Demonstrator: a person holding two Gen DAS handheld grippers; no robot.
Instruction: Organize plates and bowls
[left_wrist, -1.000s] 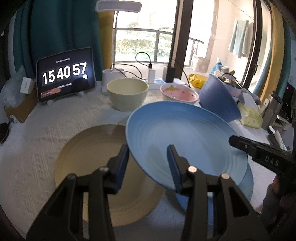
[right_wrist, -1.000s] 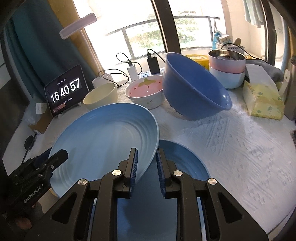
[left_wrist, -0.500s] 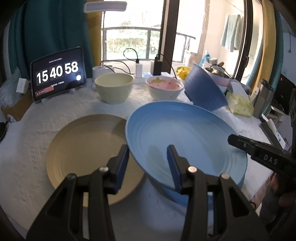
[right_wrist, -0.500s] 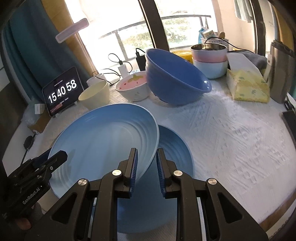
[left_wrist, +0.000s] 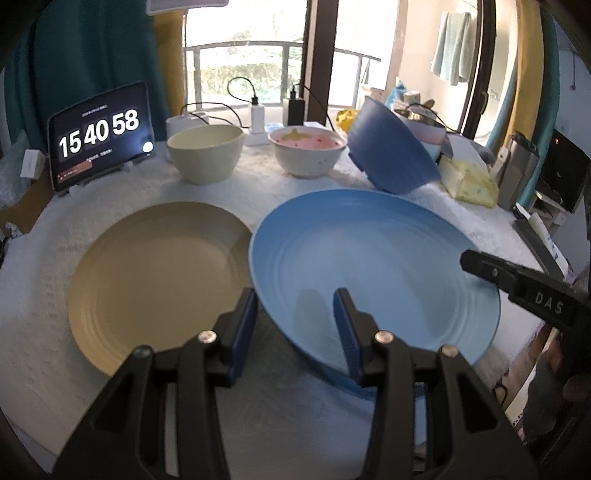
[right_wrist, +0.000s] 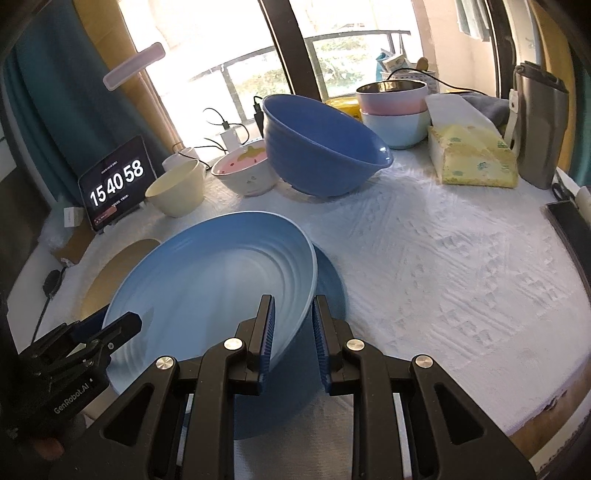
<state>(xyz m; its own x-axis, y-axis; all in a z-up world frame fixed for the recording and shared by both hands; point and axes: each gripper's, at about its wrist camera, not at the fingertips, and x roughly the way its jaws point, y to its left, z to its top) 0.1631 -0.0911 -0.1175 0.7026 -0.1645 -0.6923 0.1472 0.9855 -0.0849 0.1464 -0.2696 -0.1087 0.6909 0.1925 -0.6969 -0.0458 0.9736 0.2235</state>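
Observation:
A large light blue plate (left_wrist: 388, 266) (right_wrist: 214, 280) hangs tilted above the white tablecloth. My left gripper (left_wrist: 293, 325) is shut on its near left rim. My right gripper (right_wrist: 291, 332) is shut on the opposite rim, with one pad inside the plate and one beneath. A black finger (left_wrist: 517, 284) of the right gripper shows at the plate's right edge. A darker blue plate (right_wrist: 328, 280) lies flat under the raised one, mostly hidden. A tan plate (left_wrist: 159, 273) lies on the cloth to the left, apart from the blue ones.
Along the back stand a cream bowl (left_wrist: 205, 153), a white bowl with a pink inside (left_wrist: 306, 151) and a tilted big dark blue bowl (right_wrist: 317, 147). Stacked pink and pale blue bowls (right_wrist: 393, 107), a tissue pack (right_wrist: 472, 158) and a clock tablet (left_wrist: 99, 136) border the table.
Both grippers have drawn back toward the table's near edge with the light blue plate between them. The plate no longer overlaps the tan plate and now covers more of the dark blue plate.

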